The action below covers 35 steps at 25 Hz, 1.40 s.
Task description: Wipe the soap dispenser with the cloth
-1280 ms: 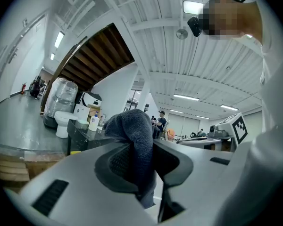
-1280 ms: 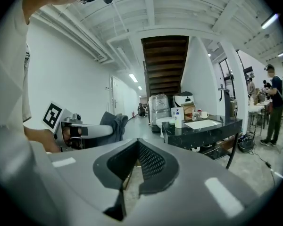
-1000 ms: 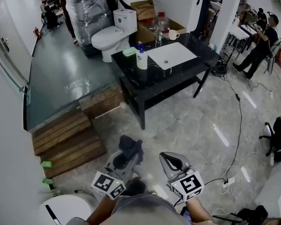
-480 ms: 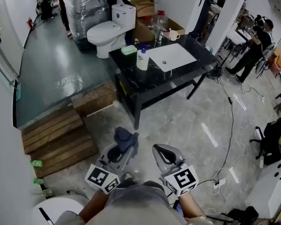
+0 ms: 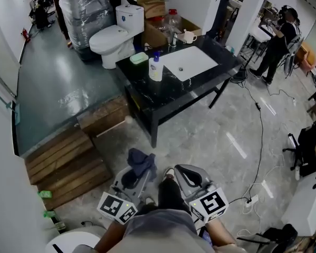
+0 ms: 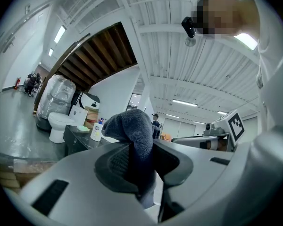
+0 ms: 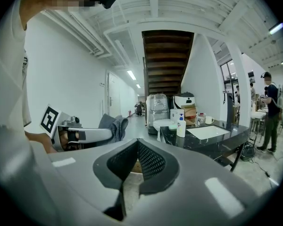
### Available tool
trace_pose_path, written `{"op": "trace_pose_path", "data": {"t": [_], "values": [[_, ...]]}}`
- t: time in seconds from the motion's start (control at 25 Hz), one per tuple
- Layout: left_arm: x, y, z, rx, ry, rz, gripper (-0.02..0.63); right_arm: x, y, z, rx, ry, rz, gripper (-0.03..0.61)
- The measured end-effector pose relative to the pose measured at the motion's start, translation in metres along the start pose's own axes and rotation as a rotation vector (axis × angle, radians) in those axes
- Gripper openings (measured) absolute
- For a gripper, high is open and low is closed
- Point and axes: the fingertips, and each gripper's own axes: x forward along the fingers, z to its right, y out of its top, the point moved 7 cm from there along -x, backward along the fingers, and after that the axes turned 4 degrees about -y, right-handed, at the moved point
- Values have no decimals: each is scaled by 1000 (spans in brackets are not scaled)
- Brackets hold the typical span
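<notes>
While we stood well short of the counter, our left gripper [image 6: 140, 160] was clamped on the dark blue cloth [image 6: 131, 128], which bunched in a soft fold above the jaws and hung a little below them. Just to its right, our right gripper [image 7: 135, 163] had its jaws pressed together with nothing between them, and it pointed toward the far side of the room. Beyond both tools lay grey floor [image 5: 210, 136], then the black table [image 5: 147, 98] with a white sink [image 5: 190, 62] set into its top. The soap dispenser [image 5: 155, 67], a white bottle with a blue pump, stood upright toward the table's left end, just left of the sink and near a small green dish [image 5: 140, 58]. Farther off sat a white toilet [image 5: 111, 39]. We judged the task barely begun. The cloth was in hand, but it was well apart from the dispenser, so no wiping could have been under way. Closing that gap, perhaps steadying the bottle with the empty gripper, and rubbing its sides all remained.
</notes>
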Motion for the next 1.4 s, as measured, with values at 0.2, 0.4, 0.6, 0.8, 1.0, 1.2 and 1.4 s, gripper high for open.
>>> {"op": "trace_pose_path", "data": {"t": [0.2, 0.4, 0.6, 0.8, 1.0, 1.2, 1.4], "values": [[17, 1, -12, 6, -1, -6, 89, 17, 1, 13, 7, 15, 22, 0], [37, 6, -24, 11, 6, -22, 89, 34, 4, 30, 17, 25, 21, 0], [65, 8, -41, 8, 17, -38, 89, 55, 6, 57, 25, 39, 18, 0], [100, 11, -57, 6, 15, -56, 89, 79, 12, 95, 45, 36, 23, 0], [139, 21, -71, 16, 10, -46, 89, 100, 22, 132, 43, 34, 35, 0], [169, 36, -79, 48, 14, -19, 89, 117, 32, 157, 33, 57, 52, 0], [197, 46, -90, 83, 35, -1, 89, 134, 43, 181, 7, 103, 73, 0]]}}
